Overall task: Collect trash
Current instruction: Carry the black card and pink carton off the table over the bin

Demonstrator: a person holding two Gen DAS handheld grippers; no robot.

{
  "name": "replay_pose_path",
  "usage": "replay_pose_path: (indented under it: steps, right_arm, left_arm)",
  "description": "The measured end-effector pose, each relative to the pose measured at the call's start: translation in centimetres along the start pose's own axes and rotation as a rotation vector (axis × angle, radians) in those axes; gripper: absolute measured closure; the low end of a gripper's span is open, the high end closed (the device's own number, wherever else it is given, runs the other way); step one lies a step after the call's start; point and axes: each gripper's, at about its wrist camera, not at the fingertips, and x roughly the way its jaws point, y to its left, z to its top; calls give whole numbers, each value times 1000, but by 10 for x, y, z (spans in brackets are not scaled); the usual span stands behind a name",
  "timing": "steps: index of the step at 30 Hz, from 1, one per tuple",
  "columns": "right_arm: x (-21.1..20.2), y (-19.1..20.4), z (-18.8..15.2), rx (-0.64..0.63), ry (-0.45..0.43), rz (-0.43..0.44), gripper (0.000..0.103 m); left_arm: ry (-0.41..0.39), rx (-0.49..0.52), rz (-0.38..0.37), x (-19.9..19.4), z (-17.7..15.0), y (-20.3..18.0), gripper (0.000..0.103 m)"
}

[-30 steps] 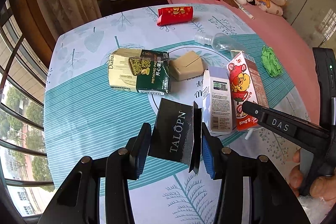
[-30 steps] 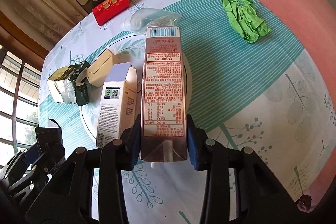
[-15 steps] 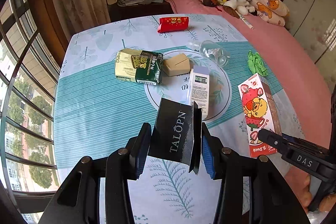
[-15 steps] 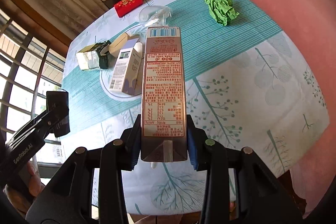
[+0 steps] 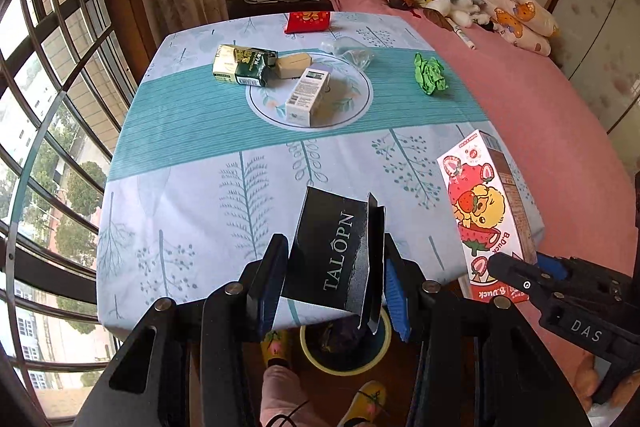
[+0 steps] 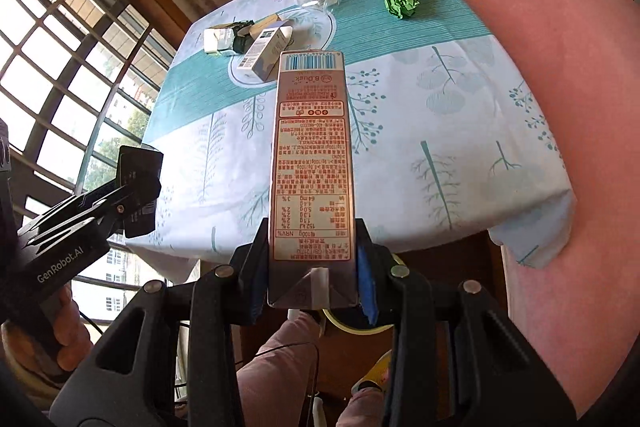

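My left gripper [image 5: 334,291] is shut on a black TALOPN box [image 5: 334,251], held past the table's near edge above a yellow-rimmed bin [image 5: 345,351] on the floor. My right gripper [image 6: 312,279] is shut on a tall B.Duck strawberry carton [image 6: 312,163], which also shows at the right of the left wrist view [image 5: 484,211]. On the table lie a white box [image 5: 308,97], a green pistachio box [image 5: 245,66], a tan box [image 5: 294,63], a red packet [image 5: 308,21], clear crumpled plastic [image 5: 352,51] and a green crumpled wad [image 5: 430,74].
The table [image 5: 200,187] has a leaf-print cloth with a teal stripe. A pink bed [image 5: 540,99] with pillows and plush toys lies right and behind. Windows [image 5: 44,115] line the left. The person's legs and yellow slippers [image 5: 276,345] are beside the bin.
Both grippers have pulled back from the table toward me, carrying the black box and the carton. The bin and the person's feet have come into view below.
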Motion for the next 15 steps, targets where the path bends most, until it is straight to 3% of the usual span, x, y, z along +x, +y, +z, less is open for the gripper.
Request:
replay_pose_path:
  steps: [8,15]
  right_arm:
    - [-1,-19,-77,-14,100,33,69]
    - [40,-35,-128,22,223,26,69]
  left_arm:
    - [93,27,30,-4,-73,-31,59]
    - [197,59,30,39,-114,-38,59]
